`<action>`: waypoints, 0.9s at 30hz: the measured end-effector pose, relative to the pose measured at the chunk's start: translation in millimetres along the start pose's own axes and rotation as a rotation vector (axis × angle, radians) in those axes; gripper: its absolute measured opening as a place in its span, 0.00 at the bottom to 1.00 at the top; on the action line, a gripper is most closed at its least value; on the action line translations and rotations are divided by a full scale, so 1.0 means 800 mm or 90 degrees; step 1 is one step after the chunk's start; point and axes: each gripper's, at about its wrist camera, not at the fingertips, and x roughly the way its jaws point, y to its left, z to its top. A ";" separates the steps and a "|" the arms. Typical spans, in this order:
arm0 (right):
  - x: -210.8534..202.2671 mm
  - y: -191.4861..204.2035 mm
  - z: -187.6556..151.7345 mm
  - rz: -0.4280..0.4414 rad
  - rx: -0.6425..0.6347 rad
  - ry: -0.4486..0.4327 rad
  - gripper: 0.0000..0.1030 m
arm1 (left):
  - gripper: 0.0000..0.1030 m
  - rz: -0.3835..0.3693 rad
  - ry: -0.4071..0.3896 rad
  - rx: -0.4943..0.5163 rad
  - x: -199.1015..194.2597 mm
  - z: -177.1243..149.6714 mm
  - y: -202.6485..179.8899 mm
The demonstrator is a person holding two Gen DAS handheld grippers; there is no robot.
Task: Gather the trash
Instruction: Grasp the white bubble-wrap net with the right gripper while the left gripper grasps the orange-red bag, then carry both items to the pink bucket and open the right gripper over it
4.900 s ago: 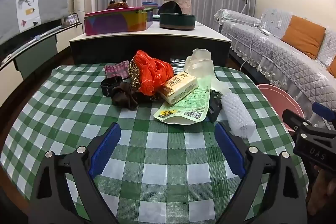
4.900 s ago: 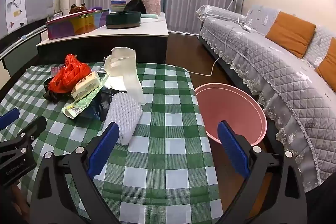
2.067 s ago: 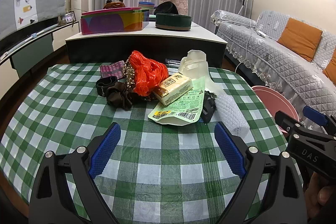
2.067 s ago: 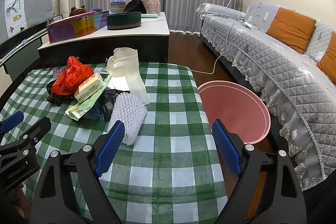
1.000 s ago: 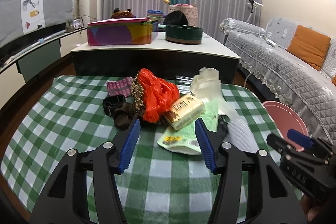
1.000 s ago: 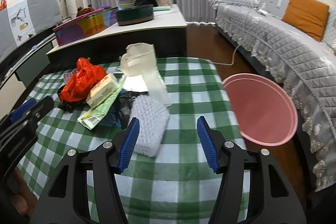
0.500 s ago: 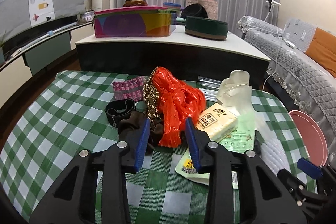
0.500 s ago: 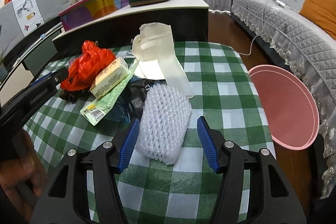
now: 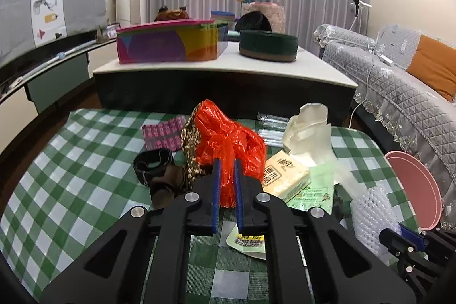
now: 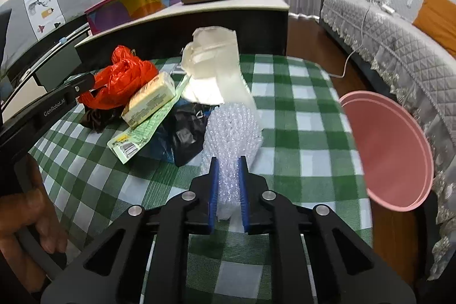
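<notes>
Closing on the red plastic bag point(image 9: 228, 144), the left tool point(image 9: 225, 161) has its blue pads nearly together with a fold of the bag's lower edge pinched between them; the bag sits in the middle of the trash heap on the green-checked table point(image 9: 71, 161). Left of the bag lie a black band point(image 9: 152, 160) and a brown cloth point(image 9: 168, 184); just right of it rest a yellow tissue pack point(image 9: 285, 175) and a green wrapper point(image 9: 316, 190), with a crumpled clear plastic bag point(image 9: 309, 130) behind them. Further right, the right tool point(image 10: 228, 161) is closing too, its pads squeezing the near end of a bubble-wrap roll point(image 10: 232, 130) that lies on the cloth beside a black bag point(image 10: 185, 133). Off the table's right edge stands a pink basin point(image 10: 393, 150).
</notes>
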 end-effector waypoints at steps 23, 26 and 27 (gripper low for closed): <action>-0.107 -0.049 0.003 -0.074 0.030 -0.095 0.13 | 0.06 -0.076 -0.070 0.027 -0.101 0.014 -0.019; -0.122 -0.059 0.004 -0.073 0.045 -0.104 0.13 | 0.06 -0.086 -0.069 0.041 -0.109 0.013 -0.024; -0.126 -0.061 0.005 -0.074 0.047 -0.108 0.13 | 0.06 -0.090 -0.068 0.047 -0.112 0.013 -0.027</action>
